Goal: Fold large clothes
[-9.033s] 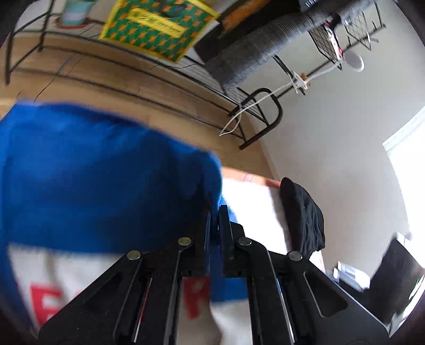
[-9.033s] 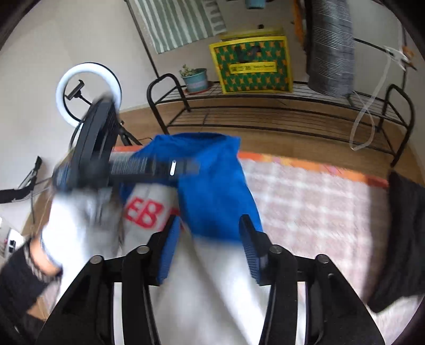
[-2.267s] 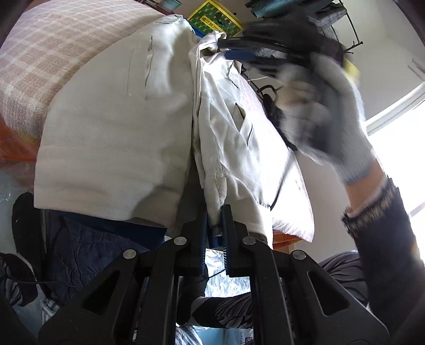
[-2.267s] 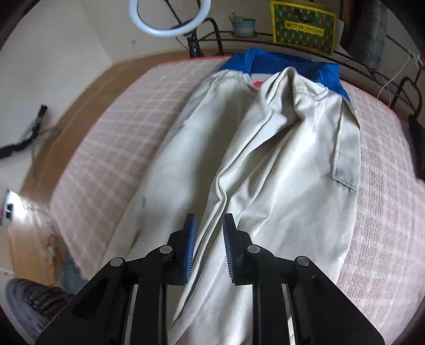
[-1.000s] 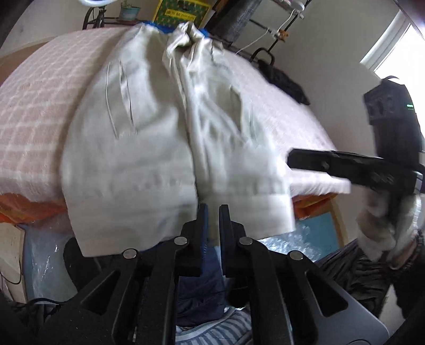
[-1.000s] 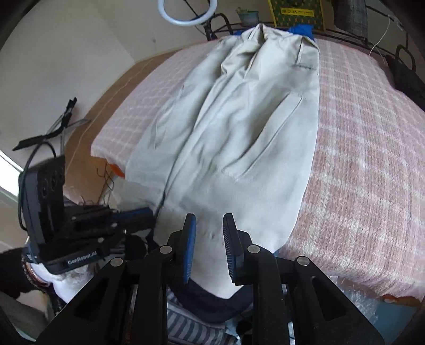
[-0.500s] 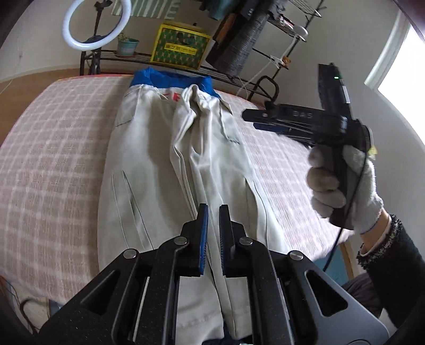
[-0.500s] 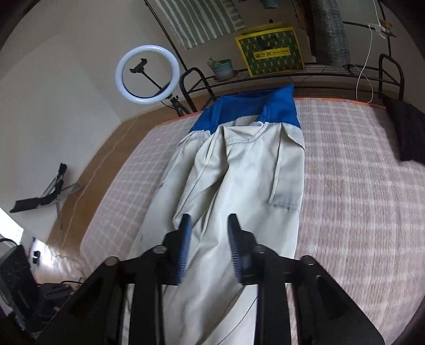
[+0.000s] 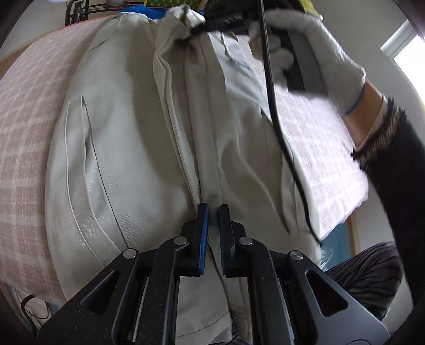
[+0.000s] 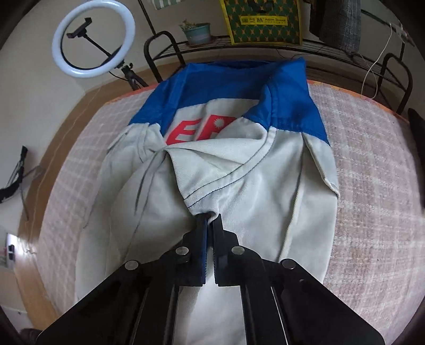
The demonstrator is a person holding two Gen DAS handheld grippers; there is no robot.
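A large beige jacket (image 9: 127,138) with a blue yoke and red letters lies spread on a pink checked bed (image 9: 24,111). It also shows in the right wrist view (image 10: 265,191). My left gripper (image 9: 213,209) hovers low over the jacket's middle seam near the hem, jaws nearly closed with a narrow gap and no cloth between them. My right gripper (image 10: 209,219) is shut on a bunched fold of the jacket's front edge below the collar. In the left wrist view the gloved right hand (image 9: 313,53) holds that gripper at the collar end.
A black metal rack (image 10: 292,50) with a yellow-green box (image 10: 263,21) and a potted plant (image 10: 198,33) stands behind the bed. A ring light (image 10: 93,39) stands at the back left. A black cable (image 9: 276,111) hangs across the jacket. The bed (image 10: 377,185) extends to the right.
My left gripper has dropped close to the jacket's lower middle seam. My right gripper has moved to the collar end and closed on a fold of the front edge.
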